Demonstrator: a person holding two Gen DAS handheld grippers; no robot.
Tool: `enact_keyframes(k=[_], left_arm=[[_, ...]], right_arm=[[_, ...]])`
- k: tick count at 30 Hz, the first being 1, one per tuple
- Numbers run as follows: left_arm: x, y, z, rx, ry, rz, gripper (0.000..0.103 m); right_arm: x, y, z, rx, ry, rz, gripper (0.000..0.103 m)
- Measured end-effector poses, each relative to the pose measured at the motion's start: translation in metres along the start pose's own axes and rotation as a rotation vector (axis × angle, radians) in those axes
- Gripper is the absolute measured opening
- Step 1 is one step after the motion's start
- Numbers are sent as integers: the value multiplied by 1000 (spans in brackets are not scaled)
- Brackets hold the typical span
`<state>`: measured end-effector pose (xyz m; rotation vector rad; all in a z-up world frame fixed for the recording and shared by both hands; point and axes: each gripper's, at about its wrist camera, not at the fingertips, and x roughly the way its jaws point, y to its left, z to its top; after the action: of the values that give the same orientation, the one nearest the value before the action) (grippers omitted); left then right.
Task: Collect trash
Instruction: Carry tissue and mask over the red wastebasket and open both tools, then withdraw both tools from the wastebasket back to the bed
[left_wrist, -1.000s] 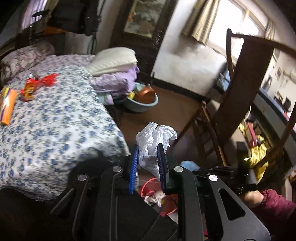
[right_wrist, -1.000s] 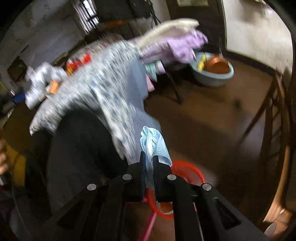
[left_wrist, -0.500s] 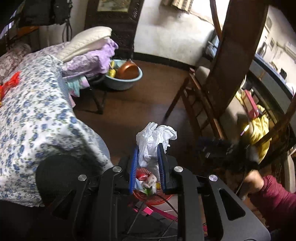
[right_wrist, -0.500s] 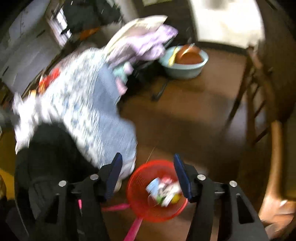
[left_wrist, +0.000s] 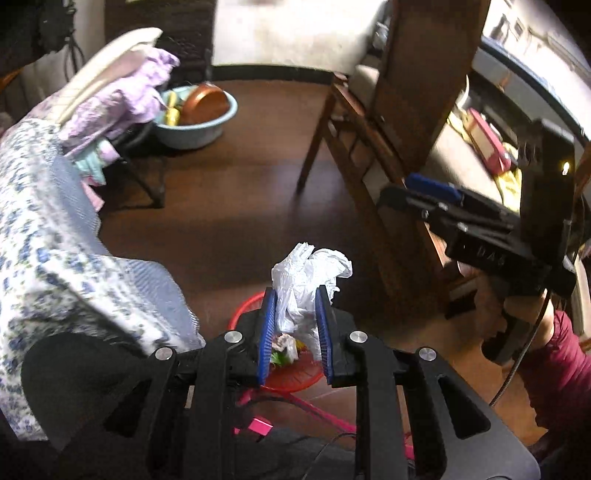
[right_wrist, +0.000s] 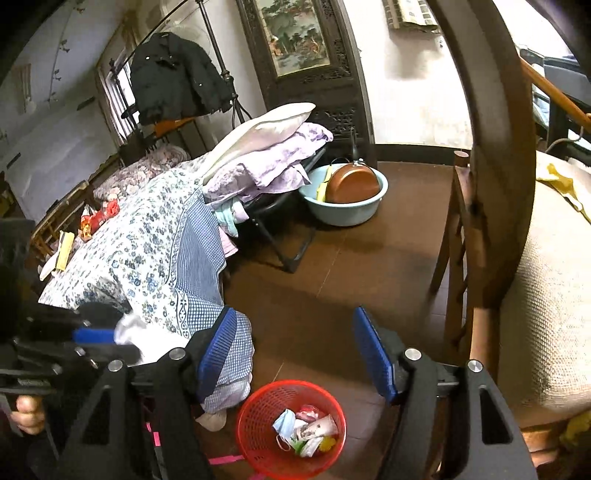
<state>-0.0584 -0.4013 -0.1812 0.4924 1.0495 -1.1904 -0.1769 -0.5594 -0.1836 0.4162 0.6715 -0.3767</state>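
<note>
My left gripper is shut on a crumpled white plastic bag and holds it right above the red trash basket. My right gripper is open and empty above the same red basket, which holds a blue face mask and several wrappers. The right gripper also shows at the right of the left wrist view. The left gripper also shows at the left edge of the right wrist view. More trash, a red wrapper and a yellow packet, lies on the floral bed cover.
A wooden chair stands close on the right, beside a beige cushion. A blue basin with a copper pan sits on the brown floor behind. Pillows and purple bedding are stacked on a folding stand.
My right gripper opened and dropped the blue mask into the red basket. My left gripper swung from the bed to above the basket, still holding the white bag.
</note>
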Motion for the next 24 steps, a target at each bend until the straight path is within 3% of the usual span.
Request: enact_keyframes(k=[1, 2, 4, 5, 17, 24], left_arm=[[4, -3, 1, 10, 13, -1, 31], [7, -5, 2, 17, 23, 3, 48], [8, -9, 1, 26, 22, 26, 71], [6, -9, 2, 27, 12, 36, 76], [-37, 19, -3, -67, -103, 100, 83], [-89, 41, -17, -141, -233, 130, 86]], right_arm=[[0, -2, 0, 3, 2, 1, 65], [0, -4, -1, 9, 7, 5, 65], [2, -4, -2, 12, 10, 8, 65], [2, -5, -2, 14, 11, 10, 65], [-2, 23, 4, -12, 13, 64, 65], [-28, 75, 23, -116, -48, 99, 66]])
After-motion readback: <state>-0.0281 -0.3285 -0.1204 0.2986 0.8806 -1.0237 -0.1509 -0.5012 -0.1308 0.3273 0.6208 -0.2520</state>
